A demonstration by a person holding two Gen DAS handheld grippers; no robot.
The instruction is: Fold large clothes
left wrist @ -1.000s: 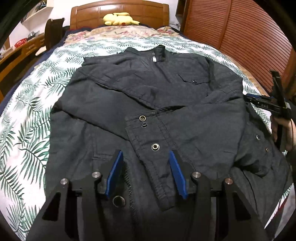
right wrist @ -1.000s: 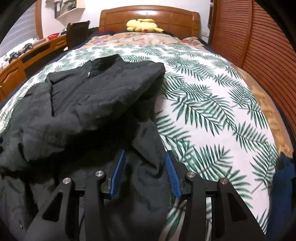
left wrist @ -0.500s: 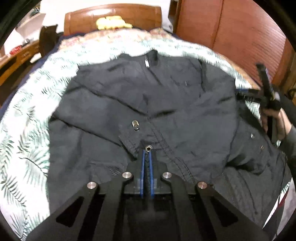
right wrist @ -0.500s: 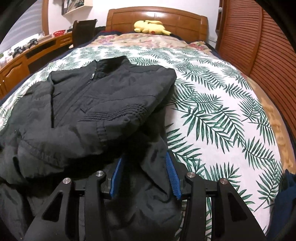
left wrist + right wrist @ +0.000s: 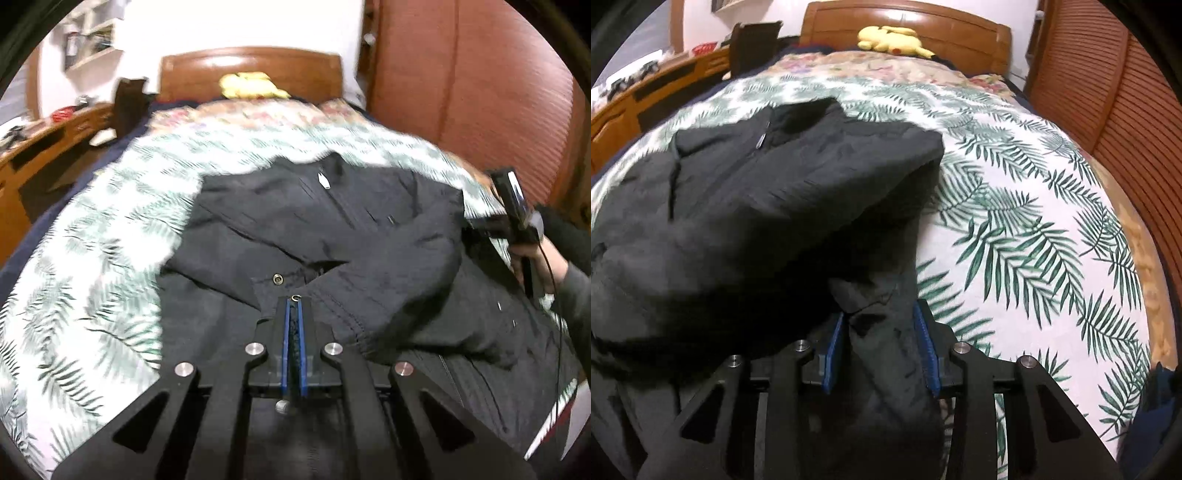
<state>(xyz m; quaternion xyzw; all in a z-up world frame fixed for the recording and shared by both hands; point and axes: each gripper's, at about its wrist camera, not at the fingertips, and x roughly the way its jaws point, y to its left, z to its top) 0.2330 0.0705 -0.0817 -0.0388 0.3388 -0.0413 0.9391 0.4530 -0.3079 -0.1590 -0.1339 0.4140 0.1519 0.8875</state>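
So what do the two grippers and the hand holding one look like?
Both the left gripper and the right gripper are matte black, with triangular cut-outs in the frame, silver round bolts and blue pads on the fingers. In the left view, the person's hand comes out of a dark grey sleeve, with a thin black cable beside it.

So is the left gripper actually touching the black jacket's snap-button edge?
Touching. The left wrist view shows the left gripper with blue pads pressed together on the black jacket, its fabric edge pinched between them beside a metal snap.
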